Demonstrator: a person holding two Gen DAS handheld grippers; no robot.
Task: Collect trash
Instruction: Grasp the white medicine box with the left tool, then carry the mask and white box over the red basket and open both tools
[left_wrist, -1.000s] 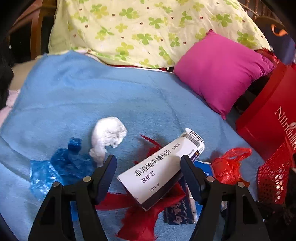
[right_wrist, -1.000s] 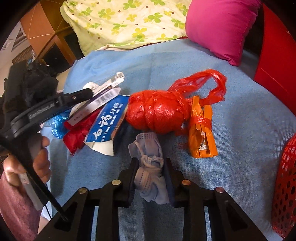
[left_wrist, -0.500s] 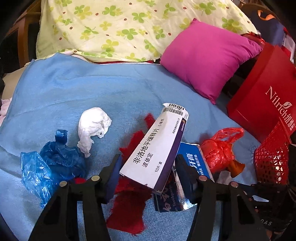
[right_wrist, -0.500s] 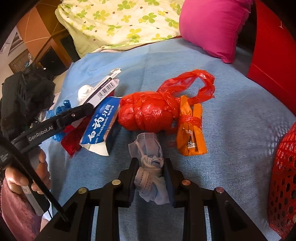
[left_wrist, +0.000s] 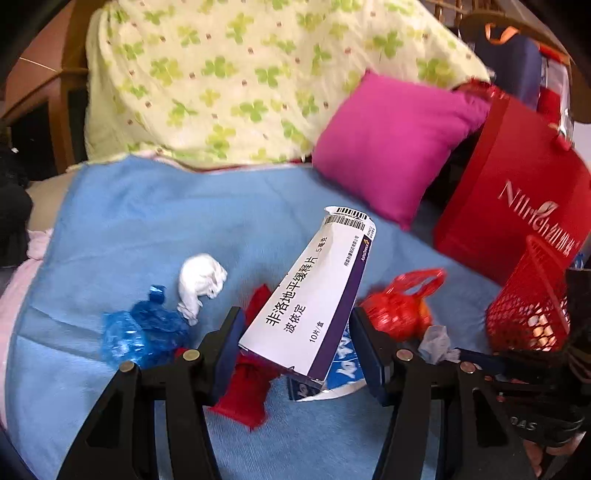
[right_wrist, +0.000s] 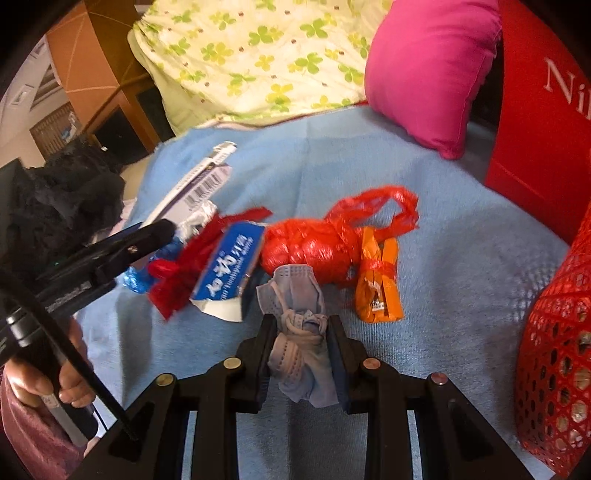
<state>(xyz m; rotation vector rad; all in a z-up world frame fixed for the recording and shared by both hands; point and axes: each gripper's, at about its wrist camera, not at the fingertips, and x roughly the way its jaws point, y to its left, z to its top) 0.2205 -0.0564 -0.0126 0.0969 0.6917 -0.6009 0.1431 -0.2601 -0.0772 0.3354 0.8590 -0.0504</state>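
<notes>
Trash sits in both tools: the left gripper (left_wrist: 295, 343) is clamped on a white medicine box (left_wrist: 317, 295), its jaws having just closed in on the carton's lower end, and the right gripper (right_wrist: 301, 349) is shut tight on a crumpled grey face mask (right_wrist: 301, 332). Both loads hang above the blue blanket (left_wrist: 166, 221). The red mesh basket (right_wrist: 554, 350) stands at the blanket's right edge, well apart from the box and nearer the mask. Left on the blanket are a toothpaste carton (right_wrist: 229, 266), a knotted red bag (right_wrist: 317, 247), an orange packet (right_wrist: 380, 280), a blue wrapper (left_wrist: 144, 332) and a white tissue wad (left_wrist: 201, 282).

The box is held only at one end and tilts steeply (the far end leans up and away), so a quick swing toward the basket could lever it out of the pads. The mask's loose straps seem to dangle, though blur makes that uncertain; they might snag the basket rim.
</notes>
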